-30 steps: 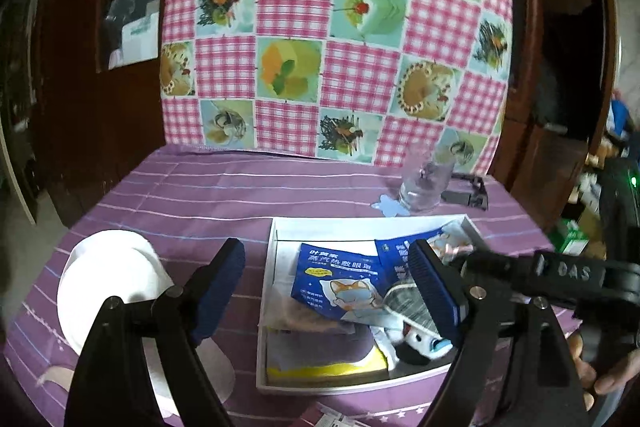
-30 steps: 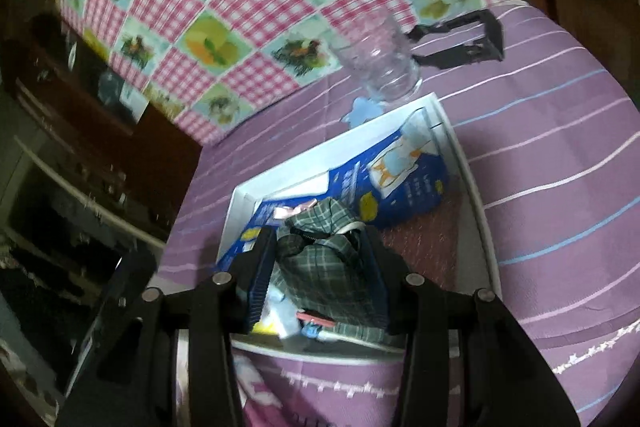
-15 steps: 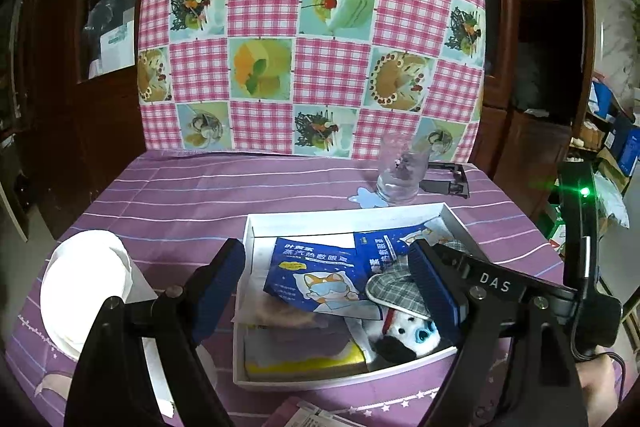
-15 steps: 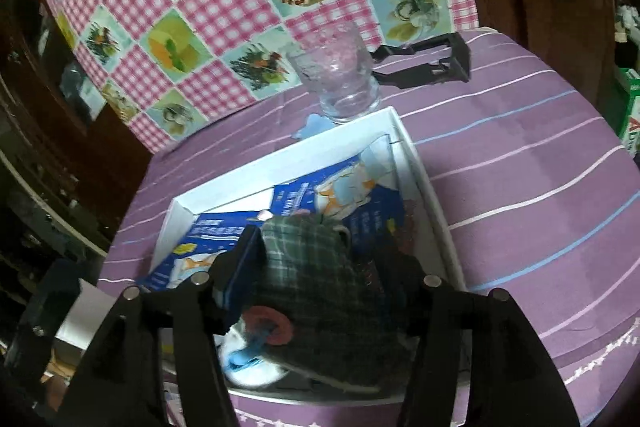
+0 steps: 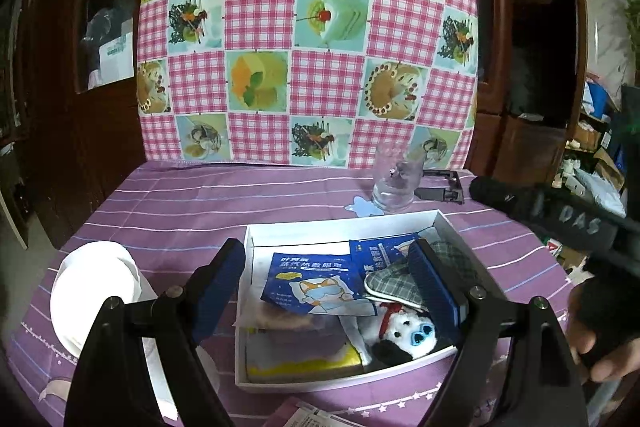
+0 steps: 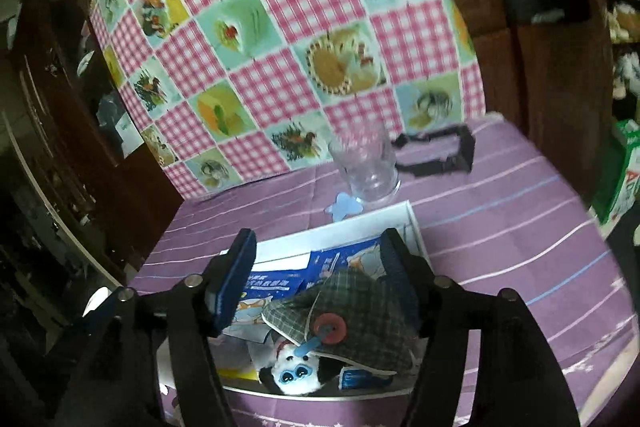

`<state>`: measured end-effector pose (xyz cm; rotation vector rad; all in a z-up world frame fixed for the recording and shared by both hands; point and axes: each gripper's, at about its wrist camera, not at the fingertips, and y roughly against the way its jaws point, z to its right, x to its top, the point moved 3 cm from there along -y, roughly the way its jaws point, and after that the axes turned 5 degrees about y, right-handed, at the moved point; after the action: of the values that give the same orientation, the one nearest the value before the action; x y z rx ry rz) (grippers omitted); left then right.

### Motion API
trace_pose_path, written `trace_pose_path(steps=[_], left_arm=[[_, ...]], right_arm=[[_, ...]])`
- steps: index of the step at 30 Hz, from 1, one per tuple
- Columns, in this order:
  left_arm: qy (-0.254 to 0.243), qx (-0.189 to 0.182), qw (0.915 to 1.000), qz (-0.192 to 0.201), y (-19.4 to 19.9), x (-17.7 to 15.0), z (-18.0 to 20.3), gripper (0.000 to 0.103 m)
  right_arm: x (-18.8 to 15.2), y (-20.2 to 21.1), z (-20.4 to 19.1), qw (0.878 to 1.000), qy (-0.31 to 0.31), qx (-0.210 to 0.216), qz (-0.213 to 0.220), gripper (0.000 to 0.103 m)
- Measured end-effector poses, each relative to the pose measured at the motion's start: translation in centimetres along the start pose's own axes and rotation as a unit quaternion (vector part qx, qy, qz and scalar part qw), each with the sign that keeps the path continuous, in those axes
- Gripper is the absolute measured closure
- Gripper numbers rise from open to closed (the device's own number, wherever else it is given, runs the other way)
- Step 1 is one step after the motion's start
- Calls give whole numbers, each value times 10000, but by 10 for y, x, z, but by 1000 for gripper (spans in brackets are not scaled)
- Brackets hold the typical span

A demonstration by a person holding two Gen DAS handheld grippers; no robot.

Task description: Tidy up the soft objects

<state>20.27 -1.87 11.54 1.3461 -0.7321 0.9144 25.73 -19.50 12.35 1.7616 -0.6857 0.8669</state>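
Note:
A white box (image 5: 340, 223) on the purple striped cloth holds blue sachets (image 5: 312, 279), a green plaid fabric piece (image 5: 394, 277) and a black-and-white plush toy (image 5: 400, 331). My left gripper (image 5: 326, 283) hangs open in front of the box, with nothing between its pads. My right gripper (image 6: 316, 267) hovers over the box (image 6: 360, 223) with its jaws opening. The plaid piece (image 6: 348, 311), with its red button, lies below them on the plush toy (image 6: 296, 375), and the pads do not press on it.
A drinking glass (image 5: 394, 187) and a black clip stand (image 5: 440, 187) stand behind the box. A white roll (image 5: 92, 291) lies at the left. A checked cloth (image 5: 308, 39) hangs at the back. A hand (image 5: 608, 351) shows at the right edge.
My right gripper has opened off the plaid piece and risen, leaving it in the box over the plush toy. The left gripper has stayed open and nearly still.

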Motion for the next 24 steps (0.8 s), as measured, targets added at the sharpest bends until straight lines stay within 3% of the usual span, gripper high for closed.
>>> trace_pose_path(steps=[4,9,13,17,24], left_arm=[[-95,10,10000,8,6,1,3,19],[-275,154,9978,-589,3,-17,10,19],[-782,357,9916,-964,14,-41,13,19],[-617,187,9886,-1363,32,-66,4,19],[-532,225,9894,-1335,79,-103,-20,19]], right_arm=[[0,11,-8,9987,311,-410,-69,35],[-31,7,-1,9943,380,-576,-816,35],[-57,23,12,9900,424,-853,-1042,35],[-87,43,13,9870,461,-790,-1324,35],[-133,85,7,9847,710,-631,-1458,35]])
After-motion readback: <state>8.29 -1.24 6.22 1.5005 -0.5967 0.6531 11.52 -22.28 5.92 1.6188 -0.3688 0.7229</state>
